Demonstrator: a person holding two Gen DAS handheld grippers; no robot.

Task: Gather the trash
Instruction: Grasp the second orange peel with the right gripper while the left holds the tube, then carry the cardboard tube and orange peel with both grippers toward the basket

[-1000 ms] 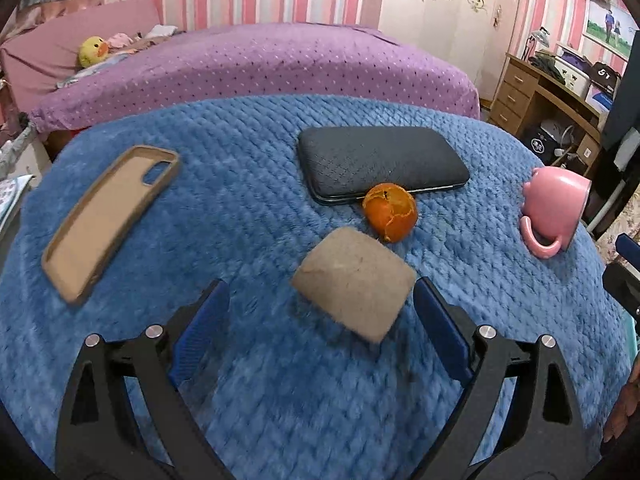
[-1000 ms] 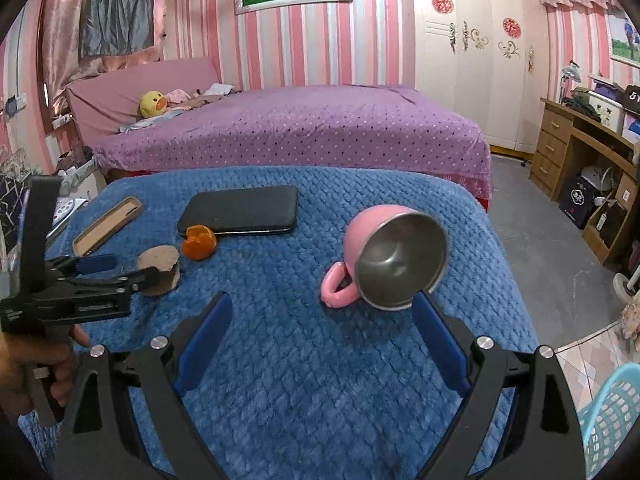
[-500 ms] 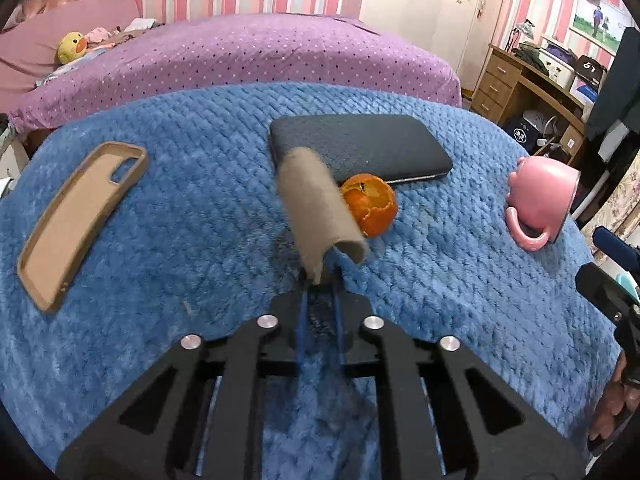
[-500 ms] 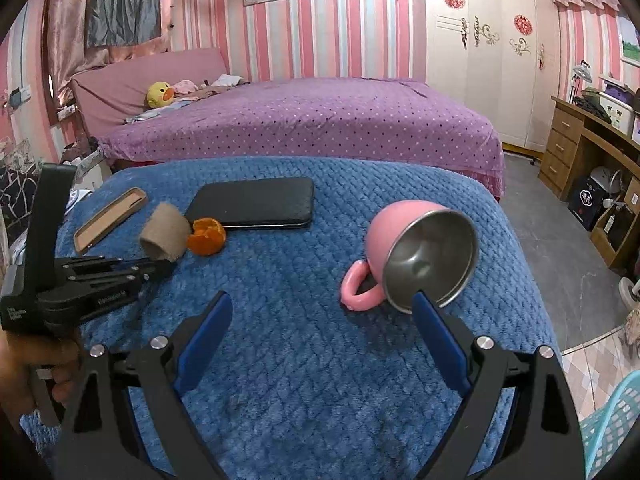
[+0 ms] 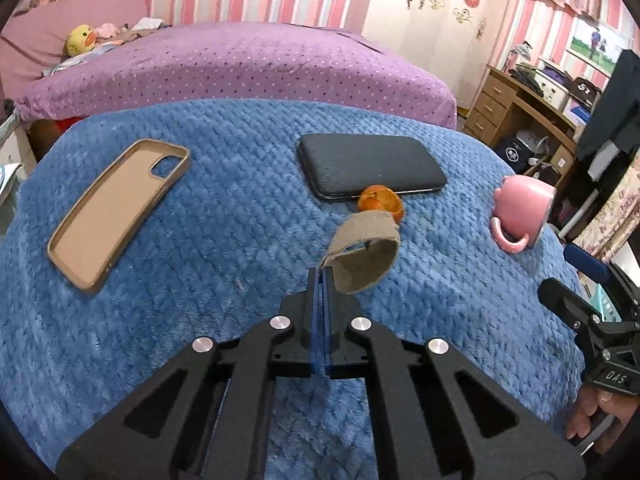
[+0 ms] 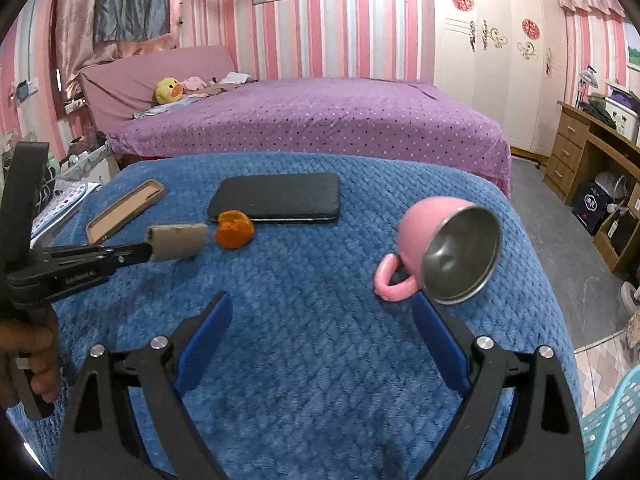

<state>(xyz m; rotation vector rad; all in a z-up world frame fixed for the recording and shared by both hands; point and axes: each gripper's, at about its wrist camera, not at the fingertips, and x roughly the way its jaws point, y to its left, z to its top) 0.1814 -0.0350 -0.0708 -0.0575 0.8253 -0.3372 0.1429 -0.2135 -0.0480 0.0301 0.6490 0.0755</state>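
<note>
Two handheld tools work over a surface covered by a blue quilted blanket (image 5: pixel 200 208). In the left wrist view, the left tool (image 5: pixel 321 280) sits at lower centre with its jaws pinched fully together on the near edge of a cardboard tube (image 5: pixel 366 256), which is squashed at that end and lifted clear of the blanket. Just beyond the tube, toward the upper right of it, lies an orange peel (image 5: pixel 380 206), touching the near edge of a black phone (image 5: pixel 370 168) that lies flat at centre. A tan phone case (image 5: pixel 116 210) lies open side up at the left of the frame, well apart from the rest. A pink cup (image 5: pixel 520 212) lies tipped on its side at the right edge of the blanket. In the right wrist view, the right tool (image 6: pixel 320 340) fills the bottom of the frame with its blue jaws spread wide and nothing between them; the cup's metal-lined mouth faces the camera just above its right jaw. At the left of that view a hand (image 6: pixel 28 360) grips the left tool's handle, with the tube at its tip beside the peel. A purple bed (image 6: pixel 312 120) stands behind.
</note>
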